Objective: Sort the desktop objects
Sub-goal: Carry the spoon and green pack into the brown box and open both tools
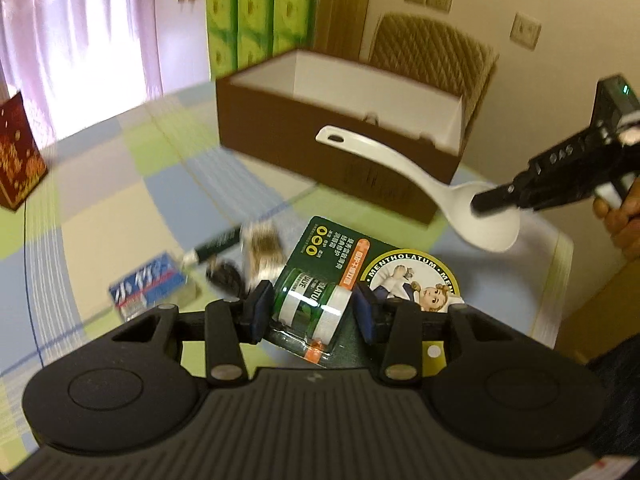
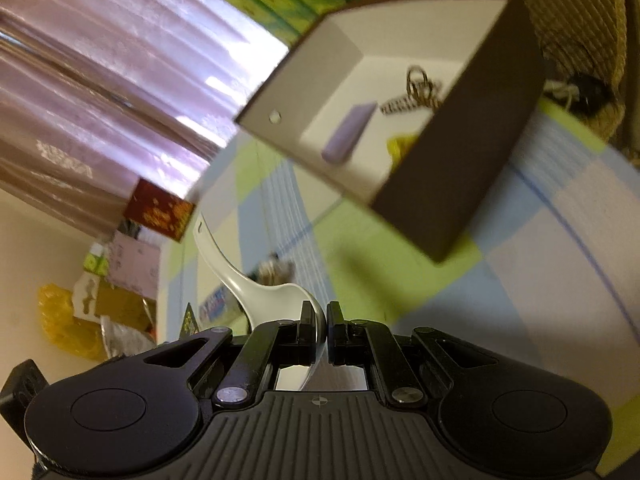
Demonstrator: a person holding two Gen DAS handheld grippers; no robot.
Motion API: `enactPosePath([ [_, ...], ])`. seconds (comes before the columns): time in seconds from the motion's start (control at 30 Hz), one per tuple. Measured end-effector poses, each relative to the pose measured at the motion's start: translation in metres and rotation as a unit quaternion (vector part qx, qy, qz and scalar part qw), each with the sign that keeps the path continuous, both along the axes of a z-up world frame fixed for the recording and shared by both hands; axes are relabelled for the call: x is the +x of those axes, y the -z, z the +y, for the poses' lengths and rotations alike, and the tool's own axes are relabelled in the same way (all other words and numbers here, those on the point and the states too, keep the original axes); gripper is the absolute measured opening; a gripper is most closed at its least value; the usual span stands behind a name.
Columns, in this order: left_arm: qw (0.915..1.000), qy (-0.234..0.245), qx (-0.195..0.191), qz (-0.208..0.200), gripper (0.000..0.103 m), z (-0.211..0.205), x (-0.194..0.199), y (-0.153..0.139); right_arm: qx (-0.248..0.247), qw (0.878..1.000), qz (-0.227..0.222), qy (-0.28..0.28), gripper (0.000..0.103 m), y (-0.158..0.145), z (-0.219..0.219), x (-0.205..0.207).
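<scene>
My left gripper is shut on a green Mentholatum blister pack, its pads on either side of the small jar in the pack. My right gripper is shut on the bowl of a white plastic rice spoon and holds it above the table; the spoon also shows in the left wrist view, in front of the brown box. The box is open, white inside, and holds a lilac bar, a key ring and something yellow.
On the checked tablecloth lie a blue-and-white packet, a dark tube and a small furry item. A red box stands far left. Green tissue packs and a wicker chair are behind the brown box.
</scene>
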State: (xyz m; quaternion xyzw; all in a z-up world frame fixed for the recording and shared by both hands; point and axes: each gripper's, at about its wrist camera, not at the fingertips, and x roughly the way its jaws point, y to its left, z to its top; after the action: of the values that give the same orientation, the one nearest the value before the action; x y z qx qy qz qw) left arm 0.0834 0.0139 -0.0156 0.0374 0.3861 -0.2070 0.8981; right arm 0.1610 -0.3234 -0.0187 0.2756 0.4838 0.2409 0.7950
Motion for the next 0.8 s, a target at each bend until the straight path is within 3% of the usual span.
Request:
enactPosePath([
  [0.2,0.9989,0.013,-0.019,-0.04,0.038,-0.019,0.035,-0.034,0.015,0.999,-0.031,0.025,0.002,-0.02,-0.027,0.036],
  [0.43,0.9954,0.039,-0.023,-0.085,0.038,-0.062,0.105,-0.062,-0.013,0.998,-0.048,0.043,0.002,-0.028,-0.047,0.102],
  [0.57,0.995,0.043,-0.022,-0.087,0.038,-0.084,0.151,-0.07,-0.028,0.997,-0.046,0.046,0.002,-0.026,-0.051,0.139],
  [0.8,0.9965,0.047,0.024,-0.066,0.038,-0.126,0.226,-0.056,-0.059,0.997,-0.036,0.046,0.002,-0.013,-0.038,0.199],
])
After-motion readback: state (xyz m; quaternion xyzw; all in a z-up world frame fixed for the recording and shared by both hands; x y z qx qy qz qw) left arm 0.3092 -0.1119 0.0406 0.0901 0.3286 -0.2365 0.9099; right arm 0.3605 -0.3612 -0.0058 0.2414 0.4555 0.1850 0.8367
